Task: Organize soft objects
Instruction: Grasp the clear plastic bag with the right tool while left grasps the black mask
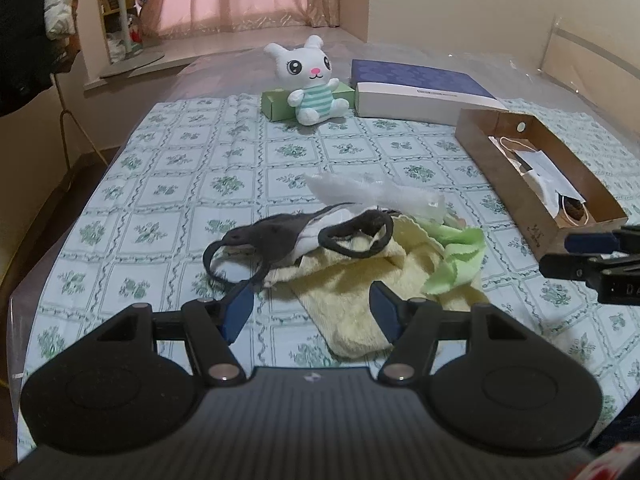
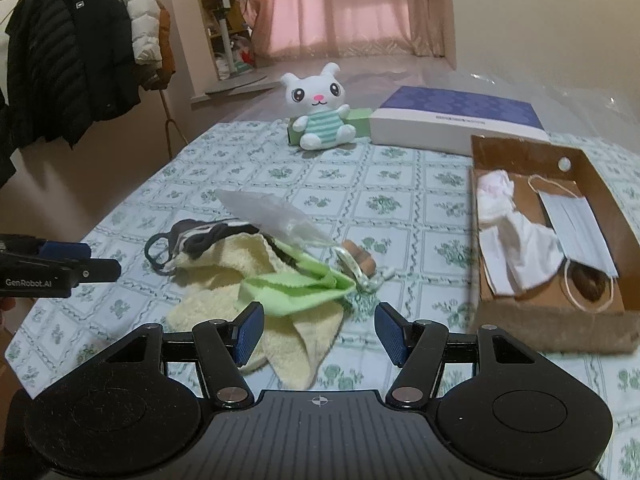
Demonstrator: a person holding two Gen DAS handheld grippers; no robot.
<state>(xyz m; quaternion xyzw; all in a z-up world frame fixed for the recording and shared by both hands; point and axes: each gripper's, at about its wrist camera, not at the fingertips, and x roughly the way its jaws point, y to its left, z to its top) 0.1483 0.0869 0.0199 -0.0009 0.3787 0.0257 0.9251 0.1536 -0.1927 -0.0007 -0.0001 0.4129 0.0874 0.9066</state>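
A pile of soft things lies mid-table: a black face mask (image 1: 272,236) (image 2: 192,240), a yellow towel (image 1: 352,280) (image 2: 224,268), a green cloth (image 1: 456,256) (image 2: 296,288) and a clear plastic bag (image 1: 372,192) (image 2: 272,212). My left gripper (image 1: 313,310) hovers open just short of the towel's near end, nothing pressed between its blue pads. My right gripper (image 2: 320,332) is open over the near edge of the green cloth and towel. A brown cardboard box (image 1: 496,168) (image 2: 560,320) at the right holds a white cloth (image 2: 516,248) and a pale blue face mask (image 2: 576,232).
A white plush rabbit (image 1: 312,80) (image 2: 320,116) sits at the back against a green carton (image 1: 276,104), beside a blue-and-white box (image 1: 420,88) (image 2: 456,120). A small brown object (image 2: 360,258) lies behind the green cloth. Coats (image 2: 80,60) hang far left. The tablecloth (image 1: 168,184) covers the table.
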